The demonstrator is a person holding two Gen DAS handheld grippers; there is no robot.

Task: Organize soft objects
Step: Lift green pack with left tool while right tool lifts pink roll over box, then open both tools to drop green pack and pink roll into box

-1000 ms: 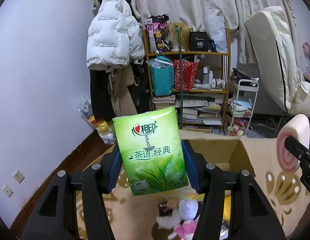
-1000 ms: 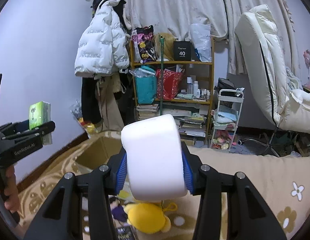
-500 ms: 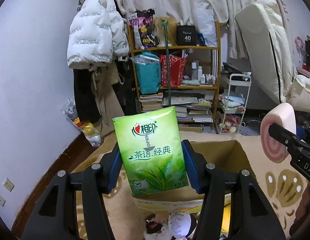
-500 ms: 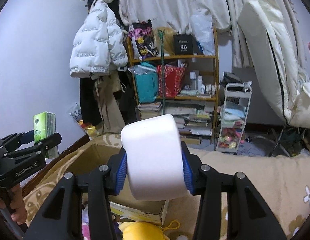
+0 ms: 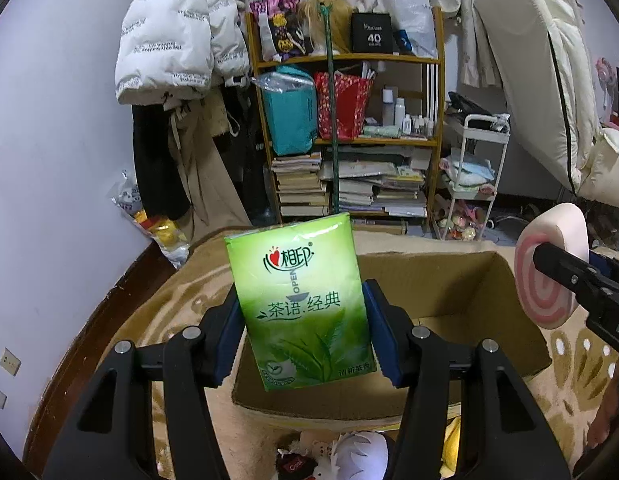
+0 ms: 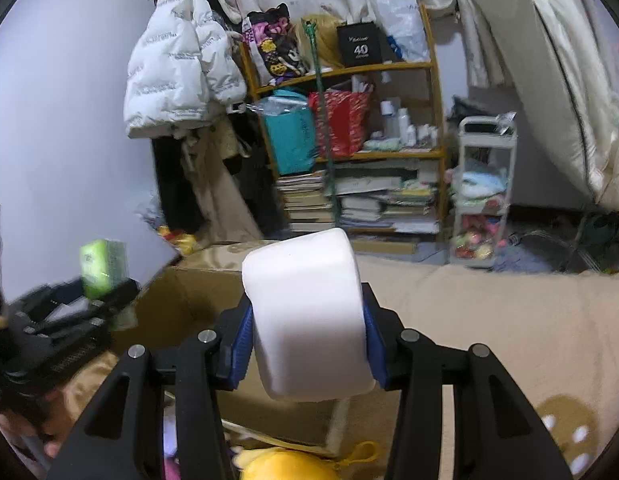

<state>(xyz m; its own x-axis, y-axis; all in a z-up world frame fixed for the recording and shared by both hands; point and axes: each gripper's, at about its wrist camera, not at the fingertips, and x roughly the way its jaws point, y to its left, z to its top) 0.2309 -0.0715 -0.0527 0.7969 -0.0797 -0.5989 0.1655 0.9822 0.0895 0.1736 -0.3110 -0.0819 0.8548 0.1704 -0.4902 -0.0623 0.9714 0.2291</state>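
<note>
My left gripper [image 5: 303, 316] is shut on a green tissue pack [image 5: 299, 300] and holds it upright above the near-left part of an open cardboard box [image 5: 461, 280]. My right gripper [image 6: 307, 328] is shut on a white and pink swirl cushion [image 6: 305, 320], held above the box's right side [image 6: 197, 292]. The cushion [image 5: 551, 272] and right gripper also show at the right of the left wrist view. The tissue pack [image 6: 103, 268] and left gripper show blurred at the left of the right wrist view.
Plush toys lie on the beige patterned blanket in front of the box: a white one [image 5: 359, 452] and a yellow one [image 6: 285, 464]. Behind stand a cluttered wooden bookshelf [image 5: 349, 132], a white cart [image 5: 475, 176], hanging coats [image 5: 177, 40] and a folded mattress [image 5: 541, 80].
Both grippers have moved forward over the box with their loads. The box now sits closer and lower in both views, and the plush toys have slid toward the bottom edge.
</note>
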